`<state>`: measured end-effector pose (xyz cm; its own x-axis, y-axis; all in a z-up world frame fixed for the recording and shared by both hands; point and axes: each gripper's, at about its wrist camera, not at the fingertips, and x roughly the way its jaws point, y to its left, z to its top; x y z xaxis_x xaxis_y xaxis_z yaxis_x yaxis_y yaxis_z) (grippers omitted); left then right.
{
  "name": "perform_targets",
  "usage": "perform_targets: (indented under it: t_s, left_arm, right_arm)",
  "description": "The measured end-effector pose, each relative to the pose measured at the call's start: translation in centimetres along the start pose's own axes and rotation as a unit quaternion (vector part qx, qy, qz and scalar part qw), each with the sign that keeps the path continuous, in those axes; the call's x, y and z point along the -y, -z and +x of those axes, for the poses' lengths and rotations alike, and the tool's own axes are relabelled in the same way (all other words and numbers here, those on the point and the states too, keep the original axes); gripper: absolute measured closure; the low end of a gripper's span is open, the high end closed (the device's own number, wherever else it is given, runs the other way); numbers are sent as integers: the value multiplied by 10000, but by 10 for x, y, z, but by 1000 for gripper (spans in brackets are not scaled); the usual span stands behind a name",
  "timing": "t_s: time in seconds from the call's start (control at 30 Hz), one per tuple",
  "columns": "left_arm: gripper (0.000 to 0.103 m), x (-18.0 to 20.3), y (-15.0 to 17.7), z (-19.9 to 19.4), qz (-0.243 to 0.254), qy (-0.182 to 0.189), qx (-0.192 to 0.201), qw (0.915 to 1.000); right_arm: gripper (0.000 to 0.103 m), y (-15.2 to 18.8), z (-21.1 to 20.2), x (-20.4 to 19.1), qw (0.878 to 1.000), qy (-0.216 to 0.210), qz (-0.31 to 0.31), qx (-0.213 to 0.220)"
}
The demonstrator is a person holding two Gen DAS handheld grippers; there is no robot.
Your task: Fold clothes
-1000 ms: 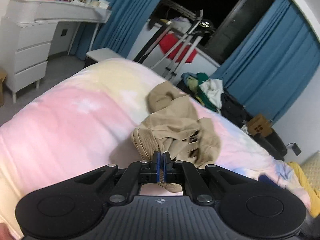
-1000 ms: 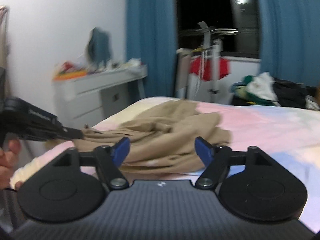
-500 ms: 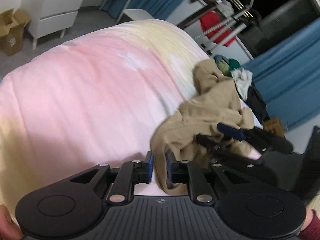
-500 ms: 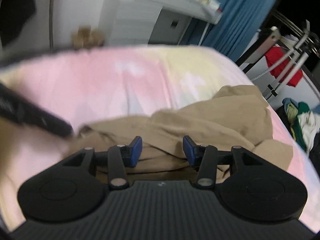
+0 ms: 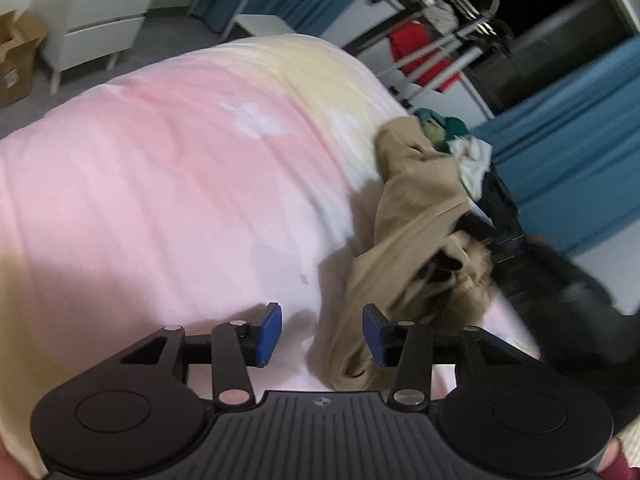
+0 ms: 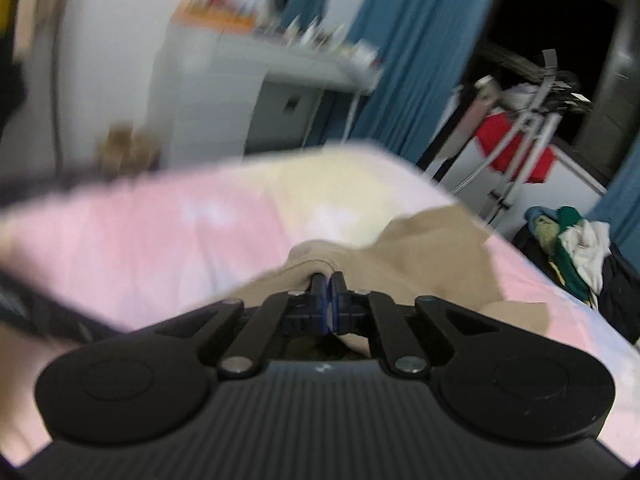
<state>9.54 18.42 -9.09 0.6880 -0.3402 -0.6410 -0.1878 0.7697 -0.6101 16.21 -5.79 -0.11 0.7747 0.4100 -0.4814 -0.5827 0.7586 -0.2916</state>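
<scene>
A crumpled tan garment (image 5: pixel 416 200) lies on the right part of a pink and yellow bedspread (image 5: pixel 180 180). My left gripper (image 5: pixel 322 334) hangs low over the bed with its jaws opening. The garment's near end lies between them against the right pad, and the left pad is clear of it. In the right wrist view my right gripper (image 6: pixel 329 300) is shut on a raised fold of the tan garment (image 6: pixel 420 256). In the left wrist view the right gripper shows as a dark blur (image 5: pixel 560 292) at the cloth's far side.
White drawers (image 5: pixel 108 20) and a cardboard box (image 5: pixel 16 60) stand on the floor to the left. Beyond the bed are a drying rack with a red garment (image 5: pixel 416 48), a heap of clothes (image 5: pixel 460 144) and blue curtains (image 5: pixel 580 140).
My left jaws, shut on the garment's end before, have opened and sunk toward the bed. My right jaws came in over the cloth and closed on a fold of it.
</scene>
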Motion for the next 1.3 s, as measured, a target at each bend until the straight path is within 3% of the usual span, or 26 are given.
perform_targets:
  t_s: [0.13, 0.27, 0.37, 0.47, 0.6, 0.7, 0.73, 0.77, 0.83, 0.87, 0.93, 1.07, 1.17, 1.23, 1.3]
  left_arm:
    - [52, 29, 9, 9, 832, -78, -12, 9965]
    - [51, 53, 21, 15, 1440, 435, -224, 9884]
    - [48, 75, 35, 15, 2000, 758, -300, 9764]
    - [42, 103, 52, 15, 2624, 823, -120, 9614]
    - [40, 138, 76, 30, 3141, 440, 407, 9475]
    - [42, 153, 93, 49, 3418, -384, 928, 9344]
    - [49, 154, 94, 52, 3390, -481, 1016, 9341]
    - [66, 153, 93, 52, 3320, -446, 1076, 9361]
    - [88, 152, 91, 51, 3179, -377, 1197, 9398]
    - [93, 151, 88, 44, 3102, -304, 1338, 9407]
    - [96, 148, 79, 20, 2874, -8, 1768, 9414]
    - [96, 141, 60, -11, 2356, 676, 1997, 9487]
    - [97, 135, 53, -26, 2121, 958, 2053, 9506]
    - [97, 130, 52, -36, 1987, 1019, 2008, 9538]
    - [97, 126, 51, -45, 1912, 1049, 1953, 9562]
  right_arm:
    - [98, 0, -48, 29, 9952, 304, 674, 643]
    - [98, 22, -90, 59, 9839, 576, 1274, 1114]
    - [98, 52, -108, 82, 9712, 592, 1888, 1327]
    - [98, 68, -115, 95, 9619, 396, 2284, 1448]
    - [98, 70, -118, 102, 9516, -10, 2521, 1759]
    - [98, 74, -120, 109, 9414, -229, 2730, 1965]
    - [98, 78, -122, 114, 9372, -249, 2849, 1995]
    - [98, 82, -125, 119, 9328, -267, 2968, 2025]
    - [98, 90, -127, 129, 9247, -199, 3203, 2050]
    - [98, 93, -128, 134, 9211, -149, 3305, 2054]
    - [98, 100, -126, 145, 9177, -13, 3433, 1998]
    - [97, 109, -107, 159, 9080, -265, 3842, 1653]
    - [95, 107, -101, 146, 9182, -322, 3640, 1528]
    - [94, 103, -94, 134, 9327, -257, 3326, 1368]
    - [82, 98, -86, 119, 9477, -156, 2961, 1184]
